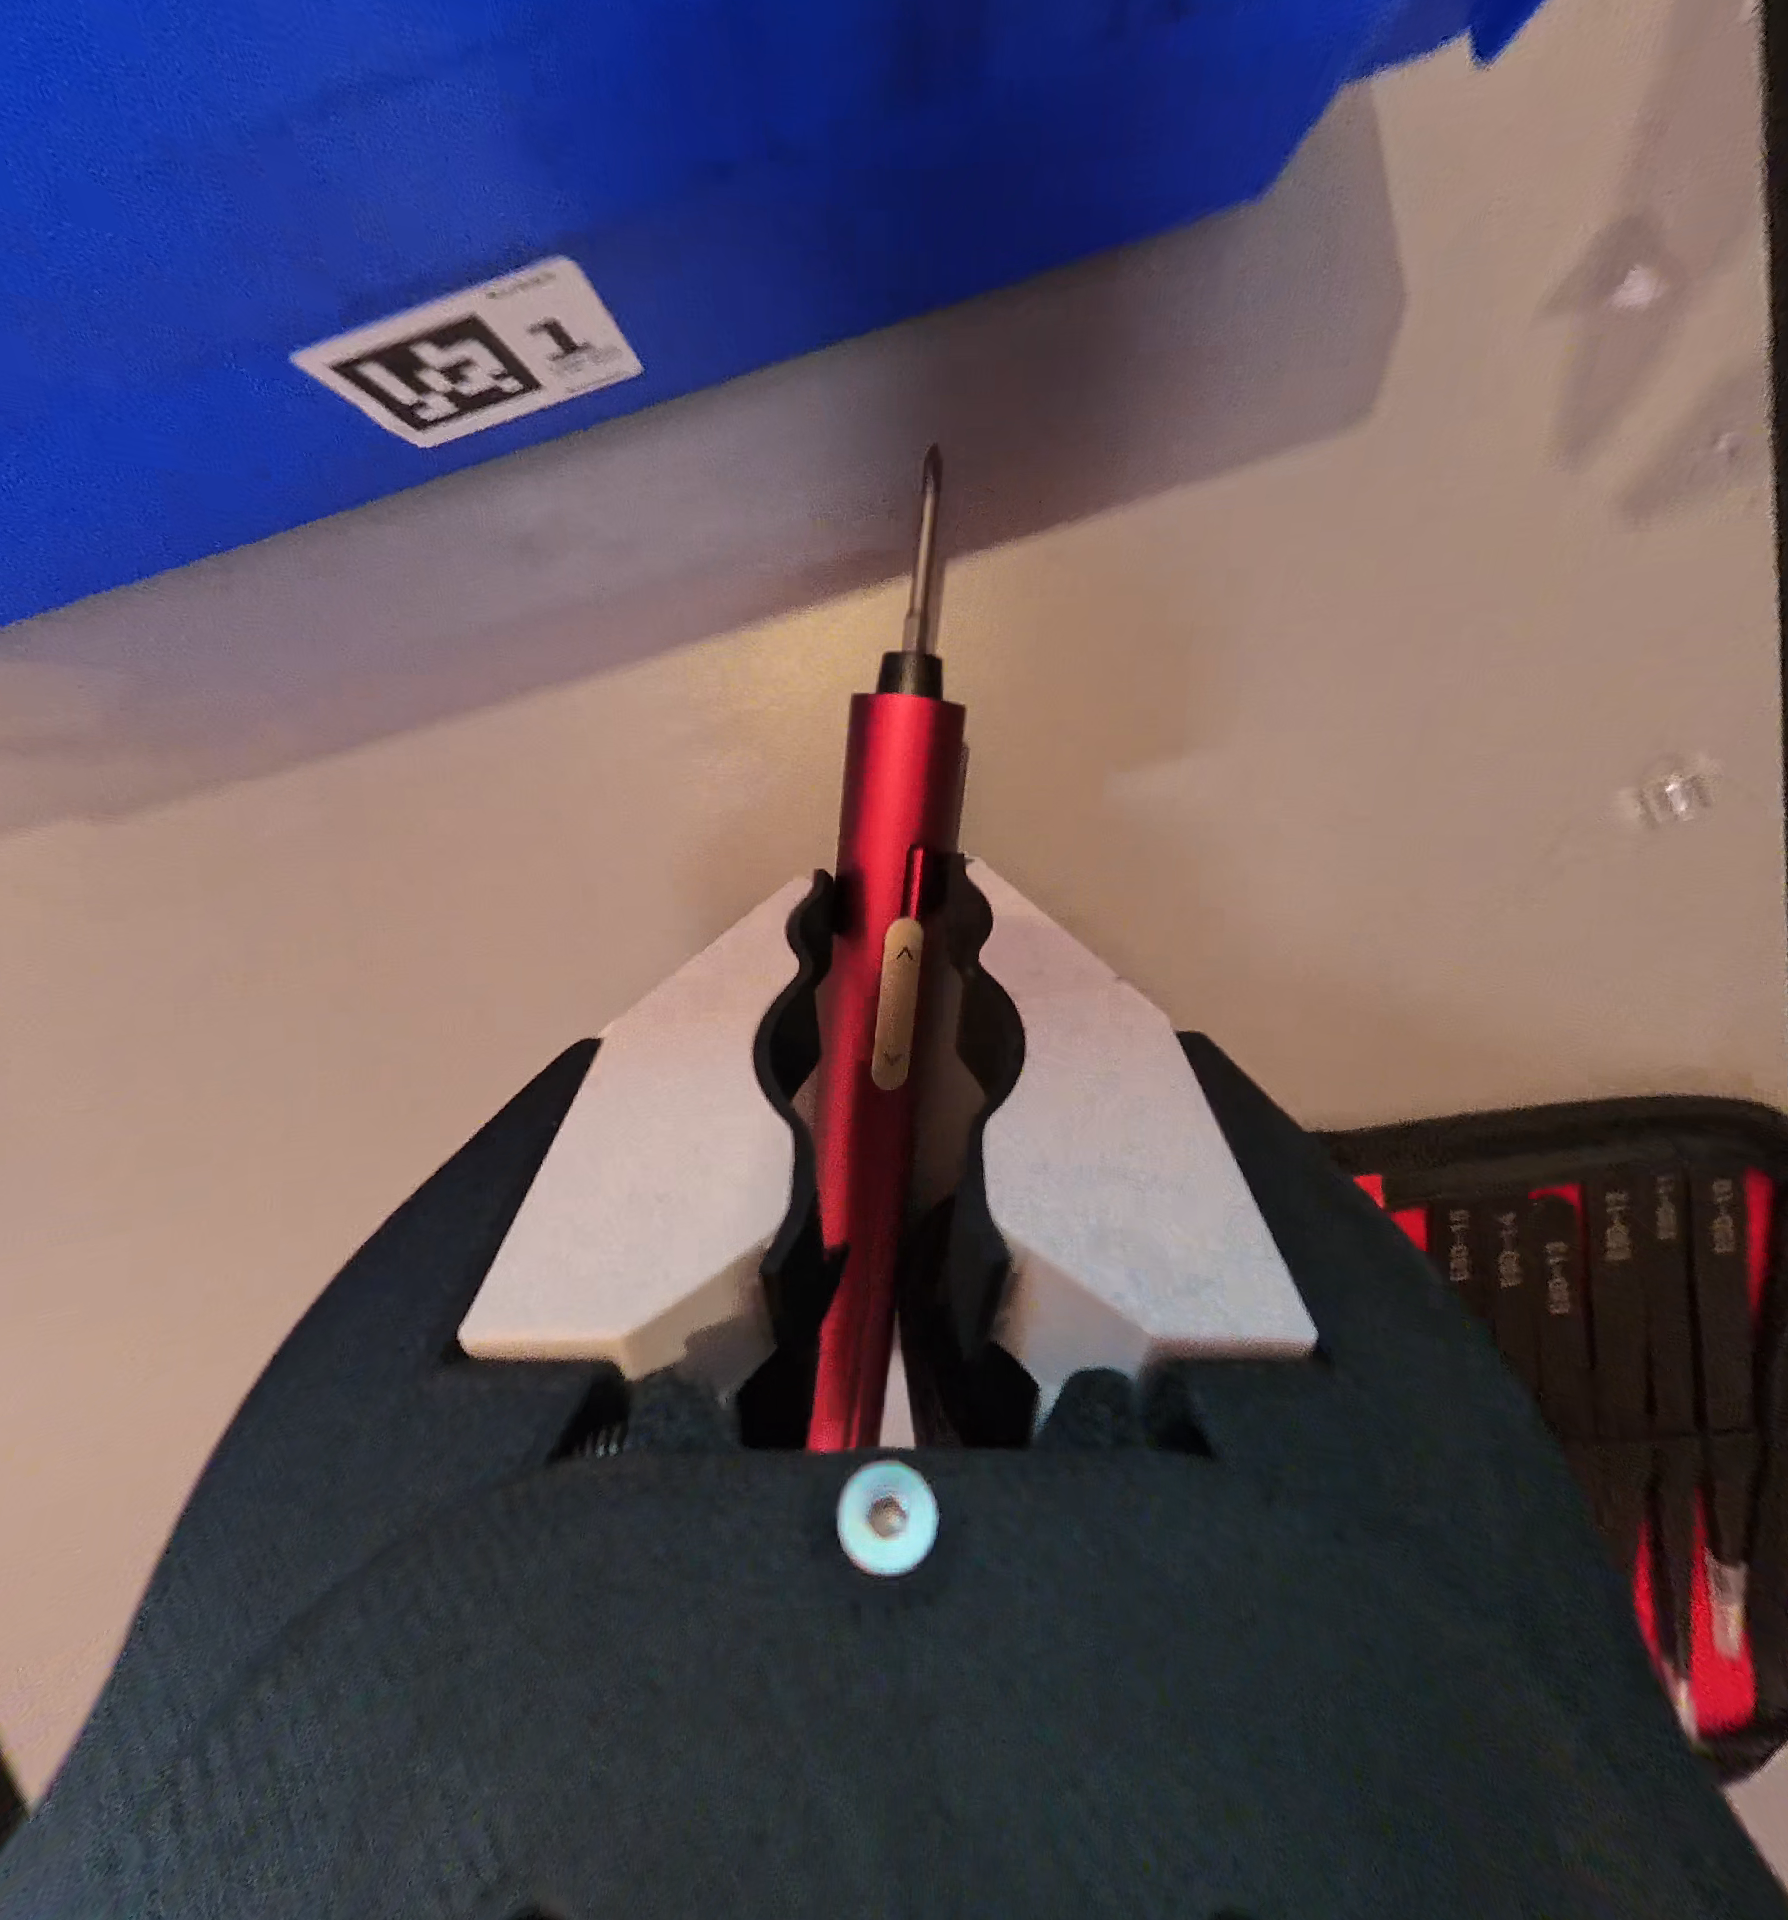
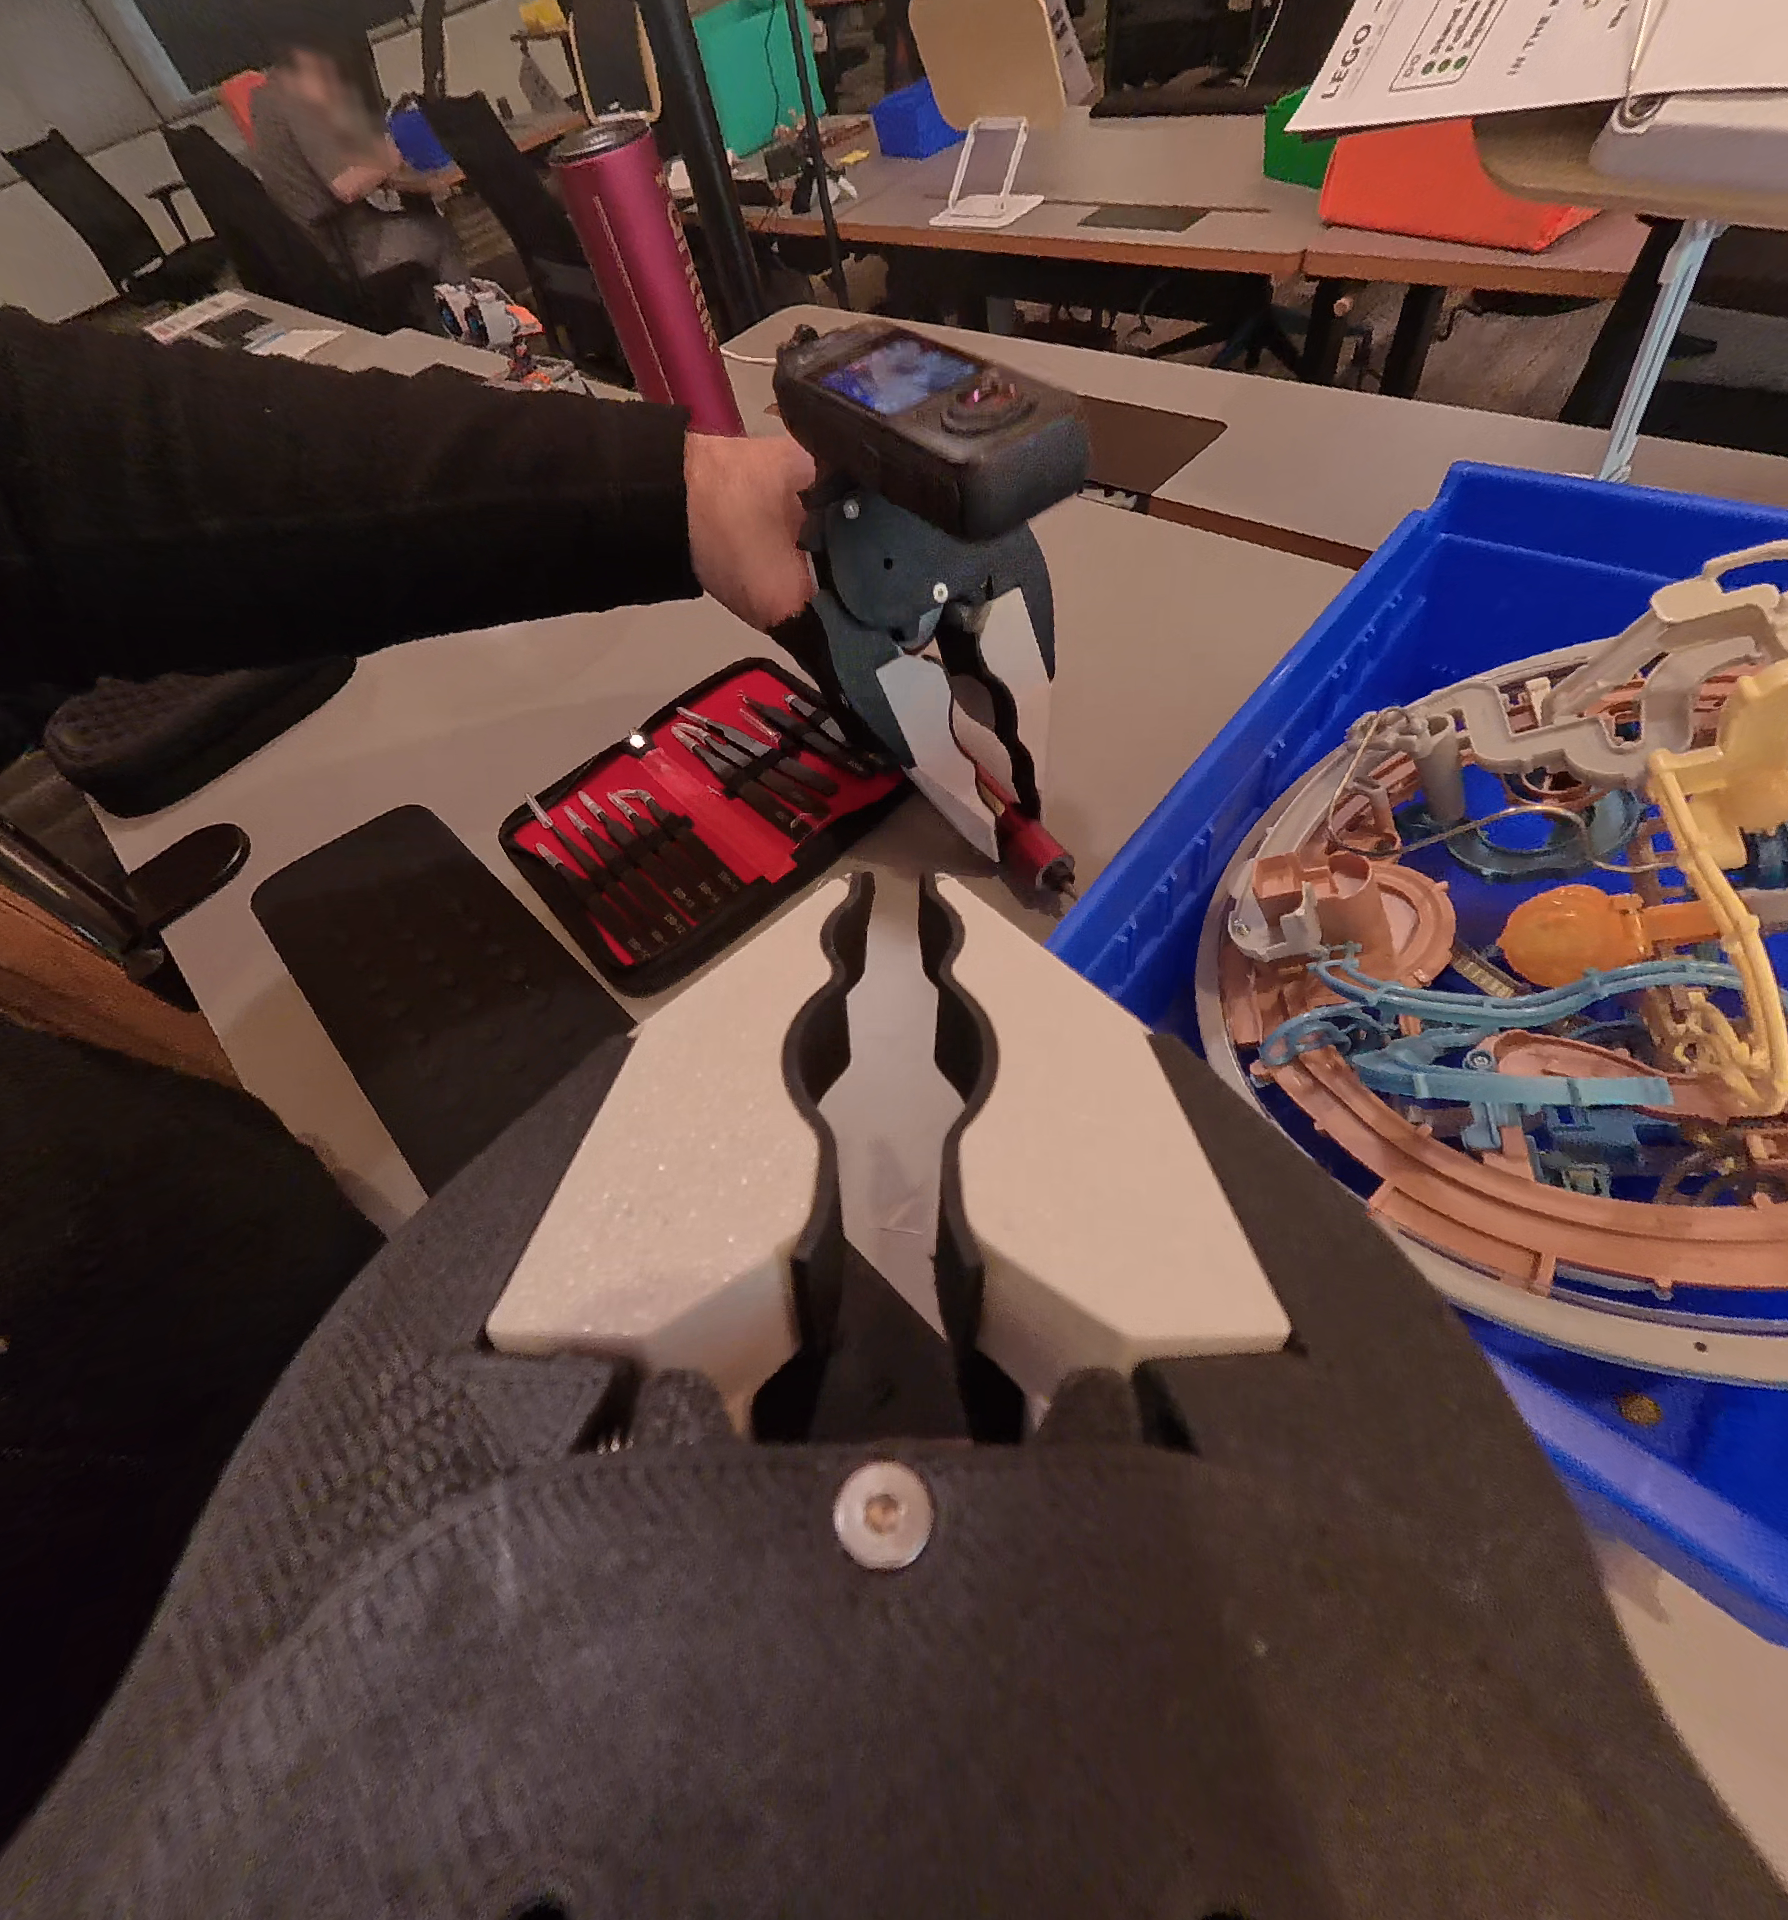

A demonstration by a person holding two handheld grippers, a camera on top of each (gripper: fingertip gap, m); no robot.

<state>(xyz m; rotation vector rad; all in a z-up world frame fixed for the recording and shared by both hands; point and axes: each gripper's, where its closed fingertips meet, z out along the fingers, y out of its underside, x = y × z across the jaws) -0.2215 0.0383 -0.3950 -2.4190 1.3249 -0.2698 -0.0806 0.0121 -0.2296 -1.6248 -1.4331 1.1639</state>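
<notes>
My left gripper (image 1: pixel 895 883) is shut on a red electric screwdriver (image 1: pixel 885 790) whose thin metal bit (image 1: pixel 928 540) points at the side wall of a blue bin (image 1: pixel 246 208). In the right wrist view a hand (image 2: pixel 744 520) holds that left gripper (image 2: pixel 1009 831) tilted down, with the screwdriver's tip (image 2: pixel 1051 862) just above the table beside the bin's rim (image 2: pixel 1233 727). My right gripper (image 2: pixel 895 894) is empty, its jaws nearly together, hovering over the table near the bin's corner.
The bin holds a round plastic toy mechanism (image 2: pixel 1492 987) with tracks and arms. An open red-and-black tweezers case (image 2: pixel 682 831) lies left of the screwdriver and also shows in the left wrist view (image 1: pixel 1617 1299). A black mat (image 2: pixel 422 987) and a purple tube (image 2: pixel 651 281) are further left. Some 20 cm of space lies between my two pairs of fingers.
</notes>
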